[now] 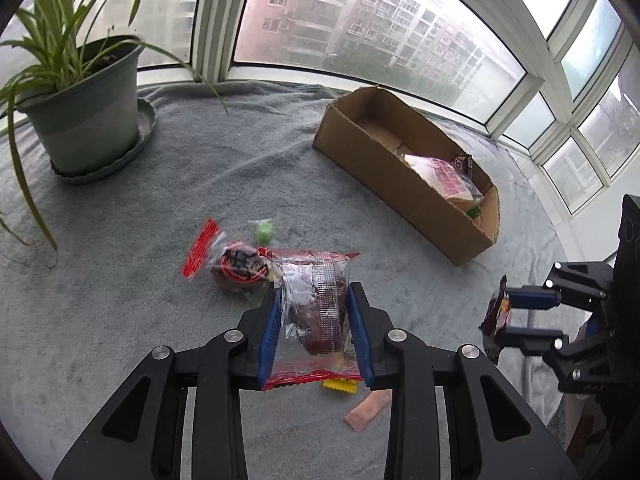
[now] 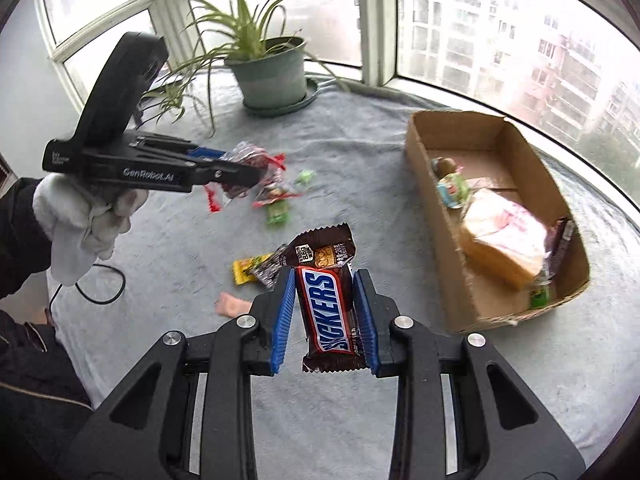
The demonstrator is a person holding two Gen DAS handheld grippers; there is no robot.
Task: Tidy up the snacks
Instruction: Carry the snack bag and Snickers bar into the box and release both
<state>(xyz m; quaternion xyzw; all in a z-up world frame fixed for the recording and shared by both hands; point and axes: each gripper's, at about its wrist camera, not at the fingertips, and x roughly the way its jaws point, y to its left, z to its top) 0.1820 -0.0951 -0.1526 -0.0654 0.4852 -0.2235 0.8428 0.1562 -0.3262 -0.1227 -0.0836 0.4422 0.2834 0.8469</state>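
Left gripper (image 1: 316, 320) clamps clear red-edged snack packet (image 1: 314, 312), lifted over grey cloth (image 1: 120, 320); right gripper (image 2: 325, 312) pinches Snickers bar (image 2: 330, 304) above cloth, left of cardboard box (image 2: 432, 208).

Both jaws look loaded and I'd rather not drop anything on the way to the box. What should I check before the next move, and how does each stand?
1. Right gripper holds the Snickers bar between both jaws: ok.
2. Left gripper holds the clear red-edged packet: ok, though the film is crinkly.
3. Cardboard box open on top: ok.
4. Free space in the box beside the bread packet: ok, at the far end.
5. Grippers apart from each other: ok.
6. Loose snacks left on the grey cloth: not ok, several remain.
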